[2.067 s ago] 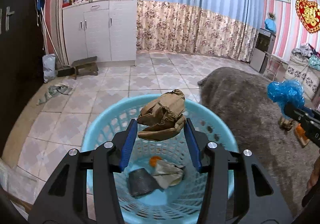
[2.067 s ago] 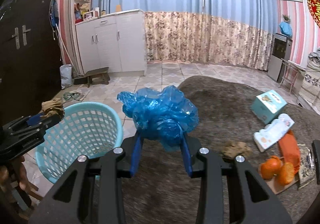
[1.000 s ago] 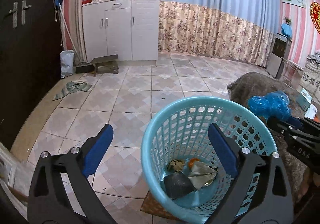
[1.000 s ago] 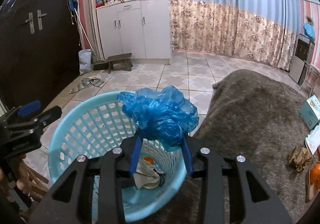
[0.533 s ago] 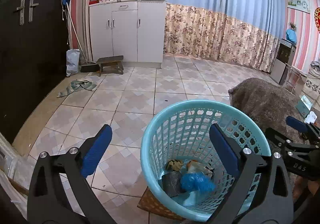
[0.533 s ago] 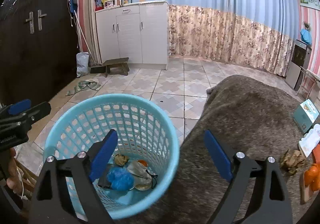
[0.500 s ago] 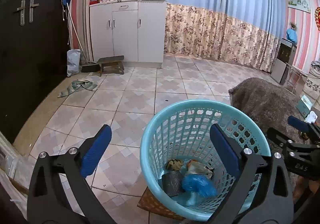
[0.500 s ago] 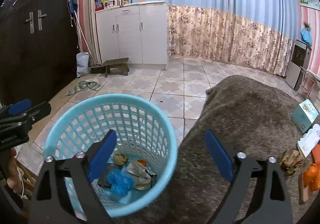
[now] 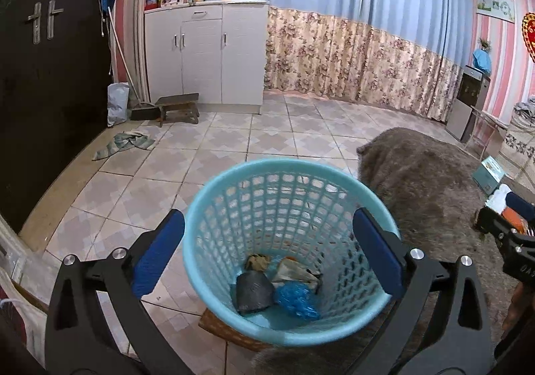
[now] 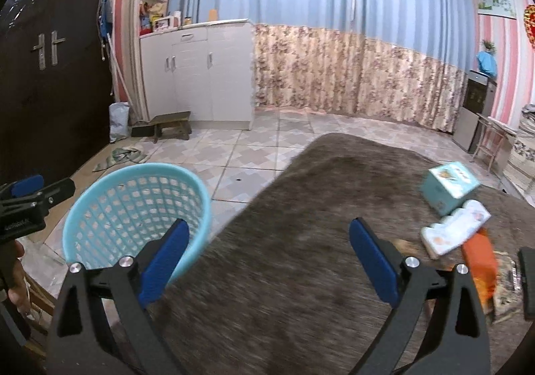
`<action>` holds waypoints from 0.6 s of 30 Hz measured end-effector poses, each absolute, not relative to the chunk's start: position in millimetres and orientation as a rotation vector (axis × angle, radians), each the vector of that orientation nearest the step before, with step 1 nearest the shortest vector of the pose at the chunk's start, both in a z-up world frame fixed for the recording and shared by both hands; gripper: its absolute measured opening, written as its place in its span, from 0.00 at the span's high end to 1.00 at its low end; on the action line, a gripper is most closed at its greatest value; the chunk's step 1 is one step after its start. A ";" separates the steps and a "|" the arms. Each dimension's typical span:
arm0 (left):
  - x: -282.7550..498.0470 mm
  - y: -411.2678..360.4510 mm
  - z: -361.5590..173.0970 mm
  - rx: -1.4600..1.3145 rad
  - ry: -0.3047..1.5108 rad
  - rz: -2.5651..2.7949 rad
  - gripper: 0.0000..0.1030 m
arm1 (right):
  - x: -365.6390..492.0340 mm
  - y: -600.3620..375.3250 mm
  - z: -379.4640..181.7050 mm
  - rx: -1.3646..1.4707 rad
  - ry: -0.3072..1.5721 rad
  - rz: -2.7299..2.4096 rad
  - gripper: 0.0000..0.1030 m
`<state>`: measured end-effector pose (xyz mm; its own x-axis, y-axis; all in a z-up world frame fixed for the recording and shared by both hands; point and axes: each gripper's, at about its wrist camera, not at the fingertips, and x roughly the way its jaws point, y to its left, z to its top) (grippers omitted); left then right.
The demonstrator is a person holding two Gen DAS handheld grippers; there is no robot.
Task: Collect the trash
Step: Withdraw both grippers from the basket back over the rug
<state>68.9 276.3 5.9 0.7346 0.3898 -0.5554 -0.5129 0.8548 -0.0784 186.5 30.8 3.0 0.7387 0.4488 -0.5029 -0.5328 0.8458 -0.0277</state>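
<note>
Left gripper point(image 9: 267, 254): jaws spread wide, nothing between the pads, poised over one light-blue basket point(image 9: 207, 224). On the basket floor lie four pieces of trash: one crumpled blue plastic bag point(image 9: 296, 299), one dark grey wrapper point(image 9: 252, 288), one pale wrapper point(image 9: 294, 271), one brown scrap point(image 9: 256, 262).

Right gripper point(image 10: 267, 259): jaws spread, empty, above the grey rug point(image 10: 301, 208). Near the rug's right edge: one teal box point(image 10: 449, 186), one white pack point(image 10: 454, 228), one orange packet point(image 10: 479, 263); printing unreadable.

Farther off, one white cabinet point(image 9: 207, 50).
</note>
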 end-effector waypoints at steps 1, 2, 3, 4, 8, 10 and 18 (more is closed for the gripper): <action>71.4 268.9 5.6 -0.237 0.561 0.496 0.05 | 186.8 20.2 3.7 -0.174 0.503 0.527 0.08; 73.5 263.0 5.7 -0.238 0.566 0.489 0.05 | 188.2 10.7 4.3 -0.170 0.501 0.515 0.08; 73.6 257.3 5.6 -0.238 0.566 0.482 0.05 | 189.4 1.4 4.8 -0.166 0.499 0.503 0.08; 75.9 248.7 6.5 -0.233 0.564 0.474 0.05 | 190.8 -11.4 5.6 -0.164 0.492 0.485 0.08; 86.3 223.5 7.5 -0.214 0.572 0.444 0.05 | 199.3 -50.2 6.3 -0.171 0.485 0.415 0.08; 93.5 211.4 7.8 -0.210 0.574 0.425 0.05 | 203.2 -68.0 6.5 -0.173 0.481 0.383 0.08; 120.0 166.8 1.8 -0.189 0.581 0.358 0.05 | 218.5 -143.7 -5.4 -0.165 0.497 0.235 0.08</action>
